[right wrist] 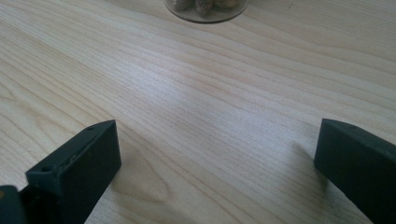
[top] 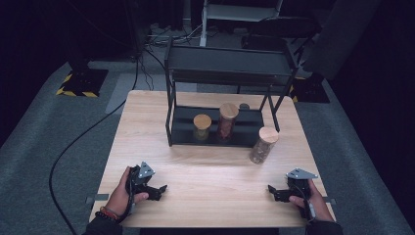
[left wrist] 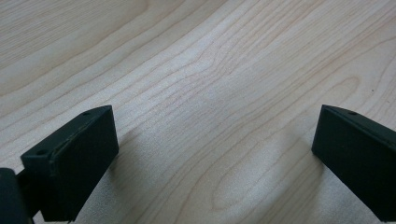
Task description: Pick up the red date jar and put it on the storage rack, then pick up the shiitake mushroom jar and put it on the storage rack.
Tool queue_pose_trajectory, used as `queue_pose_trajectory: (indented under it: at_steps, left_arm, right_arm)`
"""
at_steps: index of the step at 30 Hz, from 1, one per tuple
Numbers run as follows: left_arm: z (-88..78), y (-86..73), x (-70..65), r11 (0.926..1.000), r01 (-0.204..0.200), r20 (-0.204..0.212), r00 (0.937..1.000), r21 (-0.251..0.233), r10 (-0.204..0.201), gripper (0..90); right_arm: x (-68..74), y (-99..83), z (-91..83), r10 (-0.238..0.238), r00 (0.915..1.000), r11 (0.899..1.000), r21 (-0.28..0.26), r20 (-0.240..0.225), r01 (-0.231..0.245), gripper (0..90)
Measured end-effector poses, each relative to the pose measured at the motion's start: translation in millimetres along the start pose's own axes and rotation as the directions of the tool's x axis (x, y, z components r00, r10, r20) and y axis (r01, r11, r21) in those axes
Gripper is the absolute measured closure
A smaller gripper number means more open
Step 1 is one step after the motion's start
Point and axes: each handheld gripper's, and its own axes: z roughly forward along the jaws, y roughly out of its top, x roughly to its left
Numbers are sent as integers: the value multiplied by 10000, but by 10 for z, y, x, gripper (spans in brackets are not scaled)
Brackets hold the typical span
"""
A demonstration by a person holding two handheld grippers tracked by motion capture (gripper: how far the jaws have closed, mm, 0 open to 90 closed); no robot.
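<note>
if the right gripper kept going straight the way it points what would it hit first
Probably the clear glass jar with a wooden lid standing on the table; its base lies ahead of the right gripper, slightly left of centre.

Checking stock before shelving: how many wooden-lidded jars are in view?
3: a short jar and a tall jar on the rack's bottom shelf, one jar on the table beside the rack.

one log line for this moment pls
left gripper: open, empty, low over table | right gripper: open, empty | jar: upright on table beside rack | rack: two jars
</note>
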Motion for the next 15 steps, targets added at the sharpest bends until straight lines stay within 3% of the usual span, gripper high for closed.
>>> queue_pose_trajectory:
  at_steps: [15]
  left_arm:
    - [0,0,0,10000,0,0,10000,0,0,2]
  right_arm:
    - [15,2,-11,67,10000,10000,45,70,-67,4]
